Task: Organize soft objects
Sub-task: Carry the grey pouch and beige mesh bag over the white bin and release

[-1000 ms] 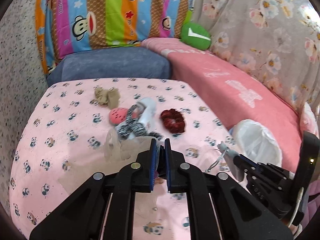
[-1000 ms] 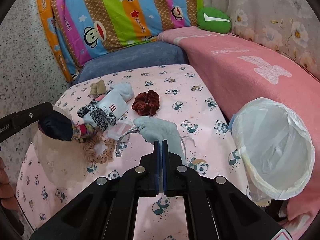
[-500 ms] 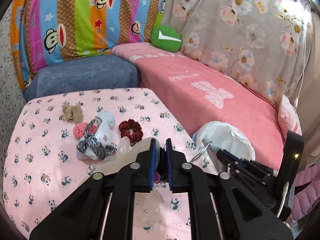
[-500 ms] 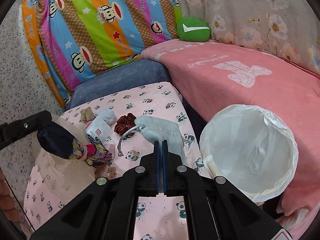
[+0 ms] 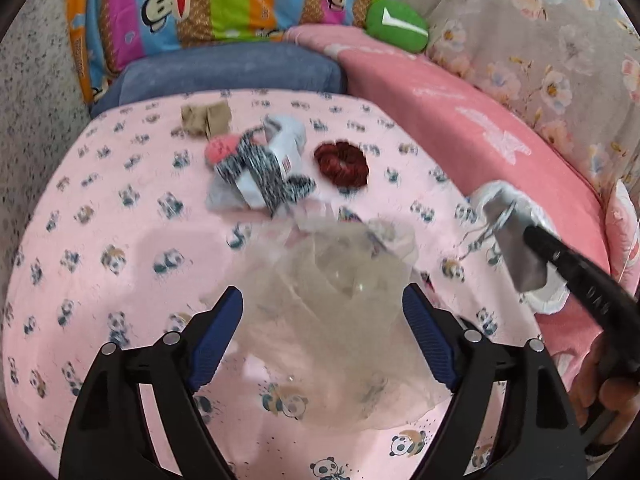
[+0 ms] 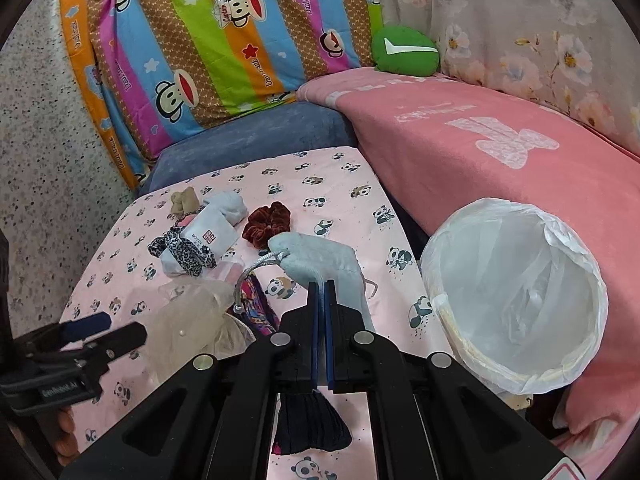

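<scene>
- Left gripper (image 5: 322, 312) — jaws opening, blue pads spread wide; a sheer, crumpled mesh bag (image 5: 332, 280) lies between them on the panda-print sheet (image 5: 100, 240), pads not pressing it.
- Mesh bag sits near the sheet's near edge, its long axis running from the gripper away toward the pile; a dark patterned cloth (image 6: 256, 304) shows at its side in the right wrist view.
- Right gripper (image 6: 320, 292) — clenched on a pale grey drawstring pouch (image 6: 316, 256). Pouch's long axis runs away from the jaws, cinched end and silver cord (image 6: 256, 268) pointing toward the far left.
- Pile mid-sheet: white packet (image 6: 210, 234) wrapped by a leopard-print band (image 6: 184, 250), a pink ball (image 5: 220, 148) and a tan folded piece (image 5: 206, 118) toward the far edge.
- Dark red scrunchie (image 6: 268, 224) lies flat, just beside the pile, toward the right edge.
- White-lined round basket (image 6: 512, 300) stands off the sheet's right edge, mouth upward.
</scene>
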A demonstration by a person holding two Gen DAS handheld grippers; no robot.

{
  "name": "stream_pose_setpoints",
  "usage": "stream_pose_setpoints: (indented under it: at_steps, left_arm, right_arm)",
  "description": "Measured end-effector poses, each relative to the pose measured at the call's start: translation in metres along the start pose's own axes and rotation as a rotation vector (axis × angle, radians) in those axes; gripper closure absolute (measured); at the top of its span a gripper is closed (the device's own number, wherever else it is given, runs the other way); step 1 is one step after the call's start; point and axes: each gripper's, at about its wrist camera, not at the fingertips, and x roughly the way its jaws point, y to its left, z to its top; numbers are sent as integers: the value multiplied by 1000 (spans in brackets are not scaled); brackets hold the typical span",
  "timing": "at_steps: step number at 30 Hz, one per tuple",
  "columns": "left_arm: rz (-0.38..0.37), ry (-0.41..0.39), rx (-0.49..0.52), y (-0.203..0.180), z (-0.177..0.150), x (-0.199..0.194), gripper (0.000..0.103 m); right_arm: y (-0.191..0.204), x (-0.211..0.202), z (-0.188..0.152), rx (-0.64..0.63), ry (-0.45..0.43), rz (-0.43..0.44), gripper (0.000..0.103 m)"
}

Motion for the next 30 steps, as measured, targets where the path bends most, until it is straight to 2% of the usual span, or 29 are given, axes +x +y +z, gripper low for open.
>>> stream_pose_setpoints:
  at_steps: [4, 5, 6, 7, 8, 9, 12, 17, 23, 30]
  left_arm:
    - [7, 42, 42, -14, -8, 25, 24]
    - [1, 47, 49, -16, -9, 30, 33]
    - [-10, 54, 53, -18, -9, 33, 50]
    - [-19, 70, 56, -20, -9, 37, 60]
    - [-30, 79, 52, -21, -9, 39, 80]
    - [-44, 83, 48, -21, -8, 39, 94]
    - [-33, 44, 59, -26, 0, 29, 100]
    - [-59, -44, 94, -46, 26, -1, 101]
    - [-176, -163, 173, -100, 68, -40, 101]
    - [-321, -175, 276, -184, 95, -35, 101]
  right_arm:
    - [-1, 1, -1, 3, 4, -1, 100]
    - [-1, 1, -2, 3, 5, -1, 100]
    - [-2, 1, -2, 2, 6, -2, 100]
    - [-2, 1, -3, 2, 7, -3, 100]
    - [-3, 1, -3, 3, 8, -5, 100]
    - [-5, 1, -3, 5, 7, -7, 100]
    - [-11, -2, -1, 18, -3, -13, 100]
    - [-27, -13, 8, 51, -37, -29, 100]
    - [-56, -35, 30, 103, -116, -76, 100]
    - [-115, -46, 49, 206, -127, -146, 100]
